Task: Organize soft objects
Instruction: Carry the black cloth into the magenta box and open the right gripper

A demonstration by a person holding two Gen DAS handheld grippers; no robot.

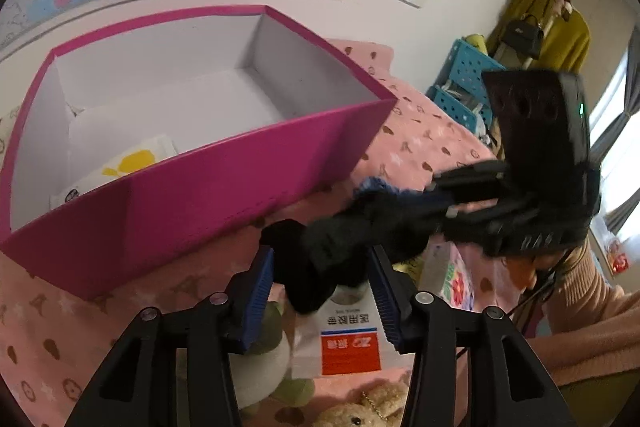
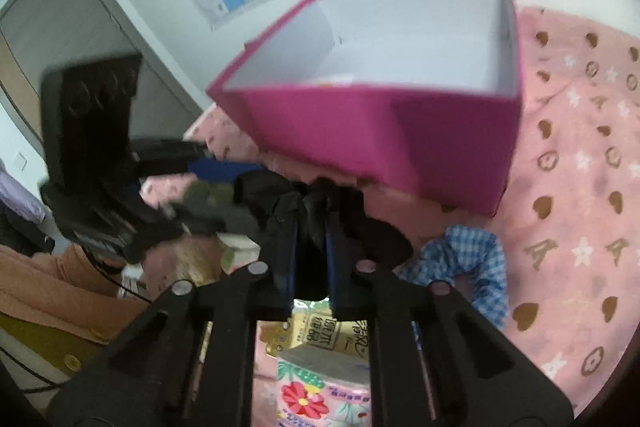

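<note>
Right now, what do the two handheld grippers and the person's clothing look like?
Both the left gripper and the right gripper are black plastic with slotted arms, silver pivot screws and ribbed blue pads. The right one shows a small green light. A peach knitted sleeve and a thin black cable trail behind.

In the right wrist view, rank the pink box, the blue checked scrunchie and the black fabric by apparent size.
1. pink box, by far the largest.
2. blue checked scrunchie and black fabric look similar; the right gripper, shut on the fabric, hides part of it, so these two stay unranked.
</note>
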